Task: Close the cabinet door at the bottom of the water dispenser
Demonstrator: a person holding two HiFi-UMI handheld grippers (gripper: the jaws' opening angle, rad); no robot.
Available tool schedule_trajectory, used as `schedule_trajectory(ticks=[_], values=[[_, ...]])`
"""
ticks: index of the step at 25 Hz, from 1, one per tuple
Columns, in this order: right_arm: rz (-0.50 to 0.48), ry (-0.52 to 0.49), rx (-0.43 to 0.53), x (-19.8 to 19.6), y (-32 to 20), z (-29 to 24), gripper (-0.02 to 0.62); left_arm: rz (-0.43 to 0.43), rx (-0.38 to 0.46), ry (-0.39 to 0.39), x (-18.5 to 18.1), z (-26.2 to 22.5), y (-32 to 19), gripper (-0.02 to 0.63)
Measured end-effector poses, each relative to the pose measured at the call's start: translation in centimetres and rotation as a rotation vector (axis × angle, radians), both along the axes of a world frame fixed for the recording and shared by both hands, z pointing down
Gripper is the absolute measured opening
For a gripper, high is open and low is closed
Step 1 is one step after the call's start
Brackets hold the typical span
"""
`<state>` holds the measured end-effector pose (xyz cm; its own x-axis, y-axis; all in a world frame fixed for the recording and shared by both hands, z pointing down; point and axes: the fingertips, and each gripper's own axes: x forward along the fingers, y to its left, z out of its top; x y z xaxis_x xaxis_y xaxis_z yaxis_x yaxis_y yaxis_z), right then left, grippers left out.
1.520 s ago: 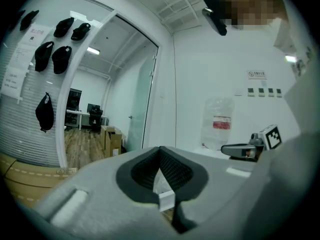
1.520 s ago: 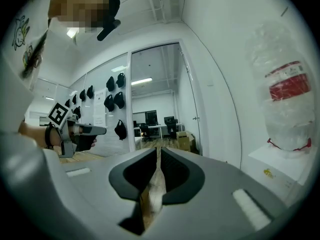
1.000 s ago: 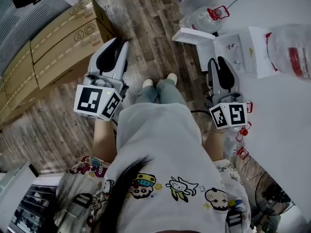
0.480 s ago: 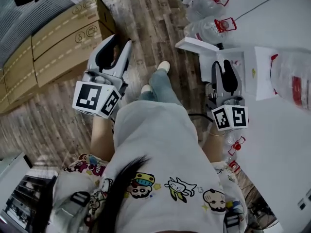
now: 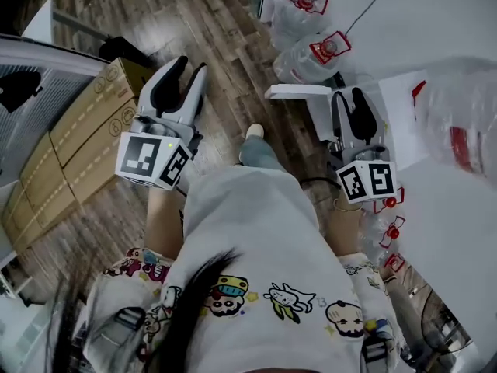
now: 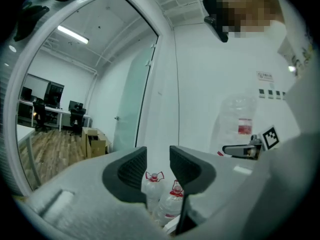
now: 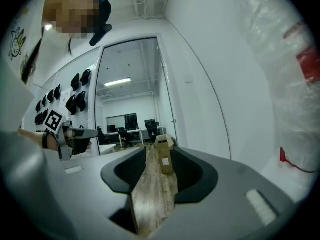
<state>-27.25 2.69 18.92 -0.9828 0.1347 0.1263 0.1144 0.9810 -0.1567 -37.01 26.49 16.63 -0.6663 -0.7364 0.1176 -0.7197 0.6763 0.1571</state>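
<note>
The water dispenser (image 5: 458, 169) stands at the right of the head view, white, with a large clear bottle (image 5: 454, 123) on top. Its bottom cabinet door (image 5: 297, 92) stands swung out as a white panel. My right gripper (image 5: 351, 99) hangs just beside that door, apart from it. My left gripper (image 5: 188, 72) is over the wooden floor, far left of the door. The jaws of both have just been opening and stand open with nothing between them. In the left gripper view, the left gripper (image 6: 157, 159) frames two distant bottles. The right gripper (image 7: 159, 159) looks along the floor.
Two small water bottles with red caps (image 5: 307, 2) (image 5: 326, 49) lie on the floor beyond the door. Long cardboard boxes (image 5: 85, 138) lie at the left by a white-framed glass partition (image 5: 46, 49). The person's foot (image 5: 254, 133) is between the grippers.
The person has stepped and turned, so boxes and dispenser shifted in the head view. Both grippers travelled along with the body, and their jaws stand wider apart. The right gripper now overlaps the cabinet opening.
</note>
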Motion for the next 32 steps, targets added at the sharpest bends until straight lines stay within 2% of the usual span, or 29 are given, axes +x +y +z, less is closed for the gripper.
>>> schedule_trajectory(ticks=[5,11,18,23,32], values=[[0.097,-0.014,-0.019,0.0,-4.0,-0.5,0.172,0.108,-0.019,-0.012,-2.2,-1.0,-5.5,0.143],[0.202,0.004,-0.044,1.4,-7.4,0.2,0.175,0.245,-0.034,-0.007,-2.8,-1.1,-11.6,0.144],[0.413,0.028,-0.049,3.8,-10.0,0.6,0.175,0.499,-0.05,0.024,-3.1,-0.1,-18.6,0.144],[0.576,0.061,-0.043,4.6,-10.3,1.6,0.175,0.668,-0.065,0.041,-4.3,1.1,-21.5,0.144],[0.783,0.095,-0.059,5.8,-9.5,3.3,0.171,0.878,-0.101,0.082,-4.9,3.8,-24.0,0.144]])
